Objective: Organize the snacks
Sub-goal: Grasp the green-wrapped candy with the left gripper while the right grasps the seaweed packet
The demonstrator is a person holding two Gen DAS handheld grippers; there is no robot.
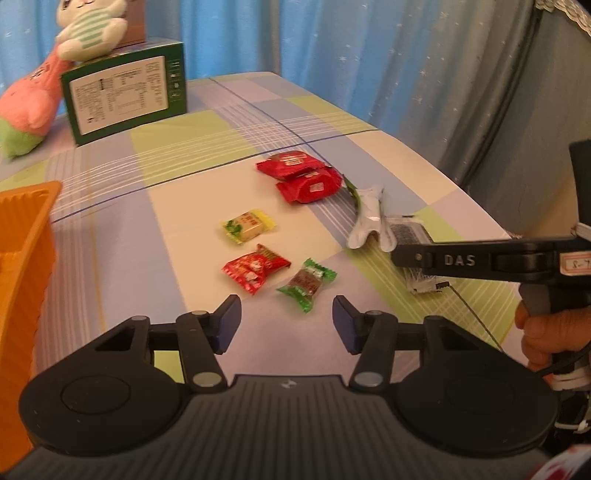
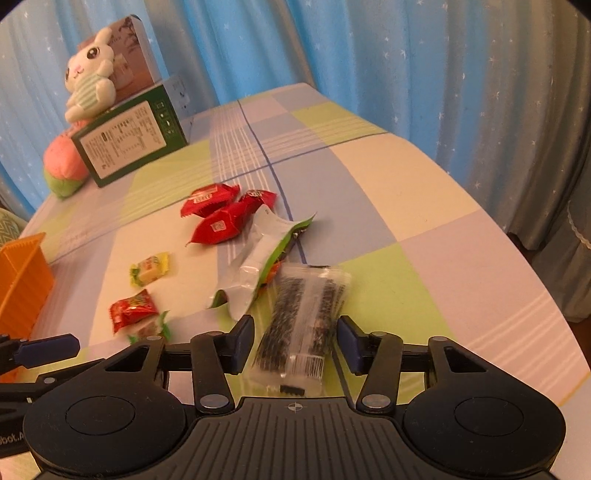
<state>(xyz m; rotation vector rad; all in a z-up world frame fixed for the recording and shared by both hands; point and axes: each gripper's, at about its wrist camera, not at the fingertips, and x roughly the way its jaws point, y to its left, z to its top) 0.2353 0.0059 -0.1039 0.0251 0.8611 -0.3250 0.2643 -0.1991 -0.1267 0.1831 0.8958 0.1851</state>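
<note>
Snacks lie scattered on the checked tablecloth. My left gripper (image 1: 286,325) is open and empty, just short of a green-wrapped candy (image 1: 307,283) and a small red packet (image 1: 255,268). A yellow candy (image 1: 248,226) and red packets (image 1: 301,176) lie farther off. My right gripper (image 2: 295,341) is open, its fingers either side of a clear packet of dark strips (image 2: 304,325) that lies on the cloth. A silver and green wrapper (image 2: 264,258) lies just beyond it. The right gripper also shows in the left wrist view (image 1: 402,254).
An orange basket (image 1: 22,258) stands at the left; it also shows in the right wrist view (image 2: 22,280). A green box (image 1: 125,94) with plush toys (image 1: 88,33) sits at the back left. The table edge curves along the right, with blue curtains behind.
</note>
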